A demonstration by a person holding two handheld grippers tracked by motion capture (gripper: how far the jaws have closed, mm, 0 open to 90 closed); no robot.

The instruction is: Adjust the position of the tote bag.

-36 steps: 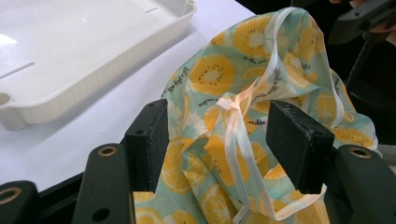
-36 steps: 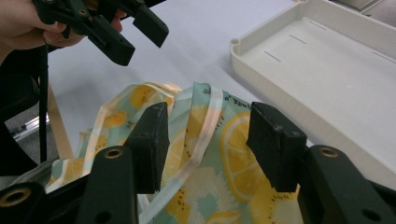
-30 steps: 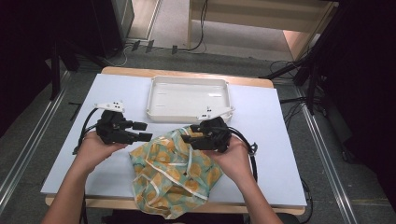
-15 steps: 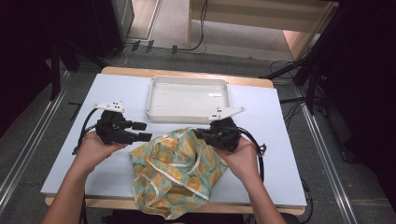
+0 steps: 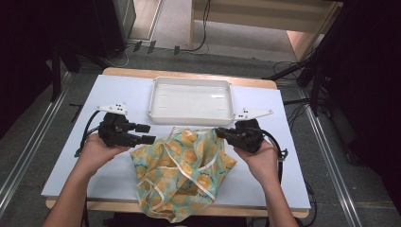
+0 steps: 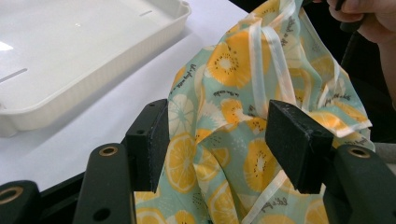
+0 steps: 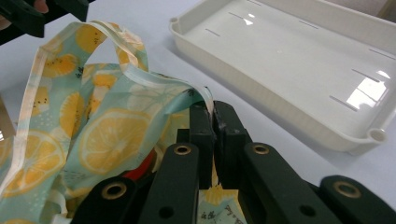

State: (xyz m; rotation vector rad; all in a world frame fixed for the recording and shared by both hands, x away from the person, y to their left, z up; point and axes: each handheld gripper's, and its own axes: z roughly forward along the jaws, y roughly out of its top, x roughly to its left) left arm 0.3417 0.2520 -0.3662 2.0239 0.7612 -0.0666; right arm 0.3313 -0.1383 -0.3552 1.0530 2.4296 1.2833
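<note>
- The fruit-print cloth [image 5: 182, 172] lies crumpled on the counter [image 5: 71, 156] at 6 o'clock of the white tray [image 5: 191, 100], with its near hem hanging over the counter's front edge.
- The right gripper [image 5: 222, 134] has just been closing, and its 2 jaws now pinch the cloth's upper right corner; in the right gripper view the pale binding [image 7: 140, 74] runs straight into the shut jaws.
- That corner sits at about 2 o'clock of the cloth's middle, lifted a little off the counter, so the fabric drapes away from the right gripper toward 8 o'clock.
- The left gripper [image 5: 146, 133] stands part open and holds nothing. In the left gripper view the cloth [image 6: 224, 121] rises between and beyond the 2 pads, but they do not press on it.
- From the left gripper the cloth's nearest edge lies at 3 o'clock, just beside the fingertips, at the cloth's upper left.
- The relation that counts: the top edge of the cloth runs roughly from 9 to 3 o'clock between the 2 grippers, one end gripped, the other free.
- The left hand [image 5: 97, 149] is far nearer that free end than the right hand [image 5: 257, 158], so a short reach toward 3 o'clock and a close looks like the likely next move.
- The tray is empty and lies well apart from both hands, at 12 o'clock.
</note>
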